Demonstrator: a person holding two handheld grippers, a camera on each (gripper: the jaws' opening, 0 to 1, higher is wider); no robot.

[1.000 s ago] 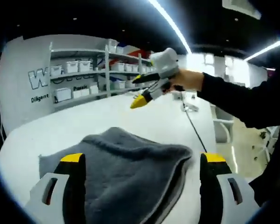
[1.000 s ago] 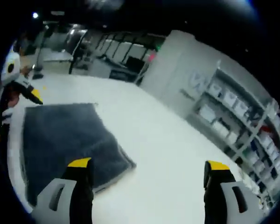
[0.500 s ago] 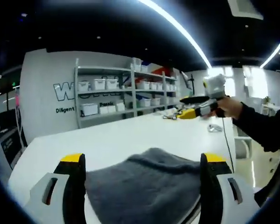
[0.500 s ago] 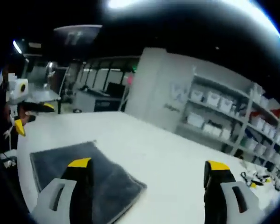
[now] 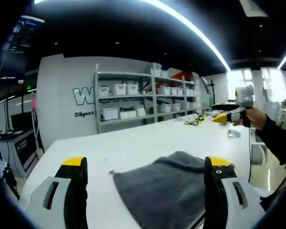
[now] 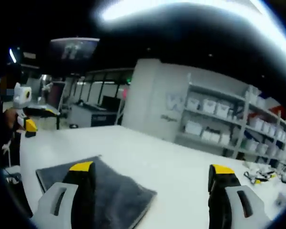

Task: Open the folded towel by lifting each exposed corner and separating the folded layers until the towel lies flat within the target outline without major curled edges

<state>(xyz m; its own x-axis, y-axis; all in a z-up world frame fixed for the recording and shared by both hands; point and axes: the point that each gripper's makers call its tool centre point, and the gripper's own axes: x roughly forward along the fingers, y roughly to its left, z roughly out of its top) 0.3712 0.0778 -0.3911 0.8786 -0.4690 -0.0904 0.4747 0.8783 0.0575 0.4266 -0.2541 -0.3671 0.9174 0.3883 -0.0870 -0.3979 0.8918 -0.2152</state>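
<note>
Left gripper view: my left claw (image 5: 144, 191) hung wide open, empty, above the folded towel (image 5: 162, 191); a careless pinch risked grabbing every layer.

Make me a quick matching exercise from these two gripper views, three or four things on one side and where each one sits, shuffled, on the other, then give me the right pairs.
Things:
1. grey towel
2. white bins
3. left tool
4. table

Places:
A. on wall shelves
B. under the towel
C. lying folded on the table
D. open, above the towel's near edge

Pairs: 1-C, 2-A, 3-D, 4-B
</note>
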